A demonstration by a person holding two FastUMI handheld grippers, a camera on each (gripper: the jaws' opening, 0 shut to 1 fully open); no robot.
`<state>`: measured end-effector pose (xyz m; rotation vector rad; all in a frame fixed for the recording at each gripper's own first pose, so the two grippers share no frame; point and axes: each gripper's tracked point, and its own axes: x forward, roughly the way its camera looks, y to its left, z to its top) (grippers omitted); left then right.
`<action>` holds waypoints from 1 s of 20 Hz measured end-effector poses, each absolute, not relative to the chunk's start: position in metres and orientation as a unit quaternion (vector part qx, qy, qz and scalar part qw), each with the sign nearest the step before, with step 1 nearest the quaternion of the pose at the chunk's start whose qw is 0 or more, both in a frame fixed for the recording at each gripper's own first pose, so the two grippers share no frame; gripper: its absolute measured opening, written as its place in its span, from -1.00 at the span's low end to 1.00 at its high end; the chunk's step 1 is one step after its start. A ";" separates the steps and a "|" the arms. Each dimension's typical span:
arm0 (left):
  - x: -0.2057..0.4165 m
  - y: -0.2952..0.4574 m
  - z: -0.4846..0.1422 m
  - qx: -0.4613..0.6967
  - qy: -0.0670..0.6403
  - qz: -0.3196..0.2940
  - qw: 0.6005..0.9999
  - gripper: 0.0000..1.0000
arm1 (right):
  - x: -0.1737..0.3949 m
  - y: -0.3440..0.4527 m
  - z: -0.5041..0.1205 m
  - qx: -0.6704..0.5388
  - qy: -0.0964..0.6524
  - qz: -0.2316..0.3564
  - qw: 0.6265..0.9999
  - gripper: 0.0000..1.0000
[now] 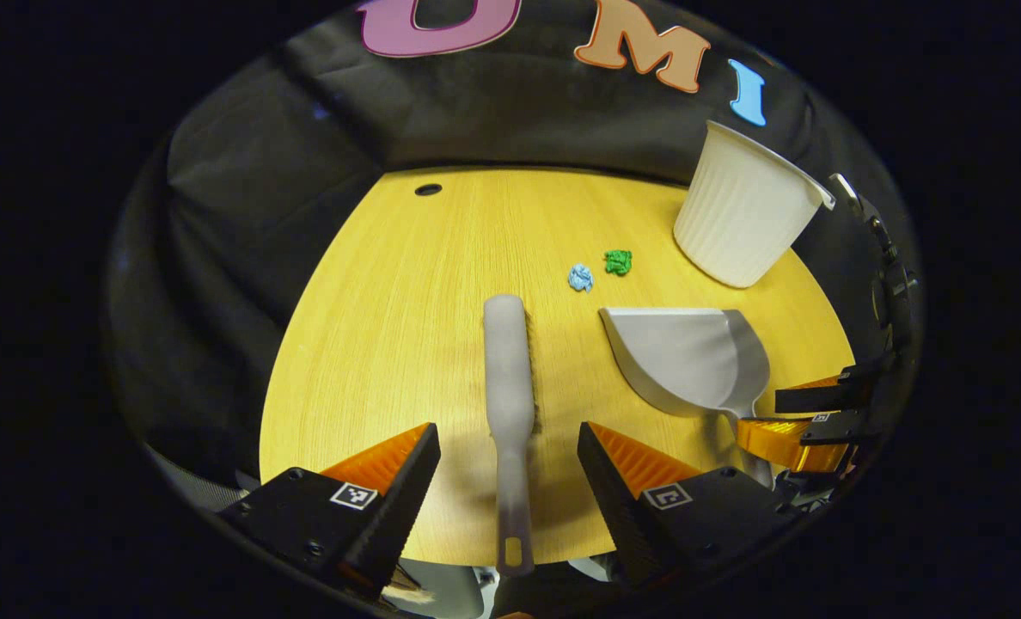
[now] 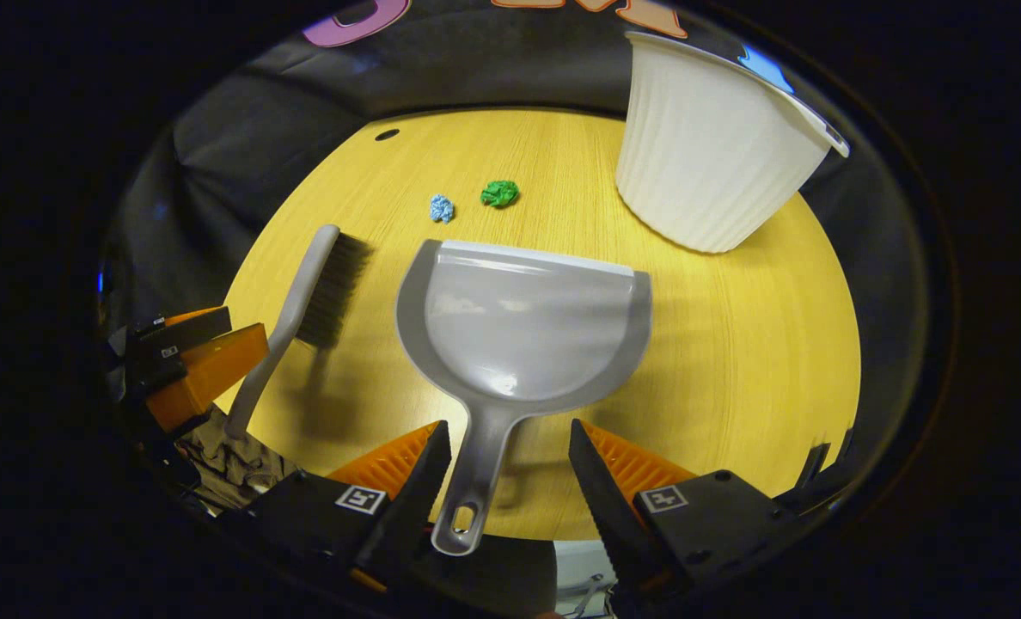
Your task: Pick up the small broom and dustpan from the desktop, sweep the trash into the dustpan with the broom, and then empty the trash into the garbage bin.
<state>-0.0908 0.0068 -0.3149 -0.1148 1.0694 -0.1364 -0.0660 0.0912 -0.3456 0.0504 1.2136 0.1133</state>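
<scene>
On the counter (image 1: 373, 344) I find the broom (image 1: 510, 378) lying flat, its handle running between the spread fingers of my left hand-held gripper (image 1: 509, 460), untouched; my right hand-held gripper (image 2: 509, 464) likewise stands apart astride the dustpan (image 2: 523, 331) handle, no contact; blue scrap (image 2: 441, 207) and green scrap (image 2: 499, 193) sit just beyond the pan; the white garbage bin (image 2: 708, 146) stands far right.

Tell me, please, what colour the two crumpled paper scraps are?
One paper scrap is light blue, the other paper scrap green; clearest in the right gripper view.
</scene>
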 end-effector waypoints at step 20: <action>-0.090 0.003 -0.377 -0.044 0.633 -0.084 0.769 -0.24 | -0.064 0.101 -0.389 0.043 0.627 0.030 0.777 -0.27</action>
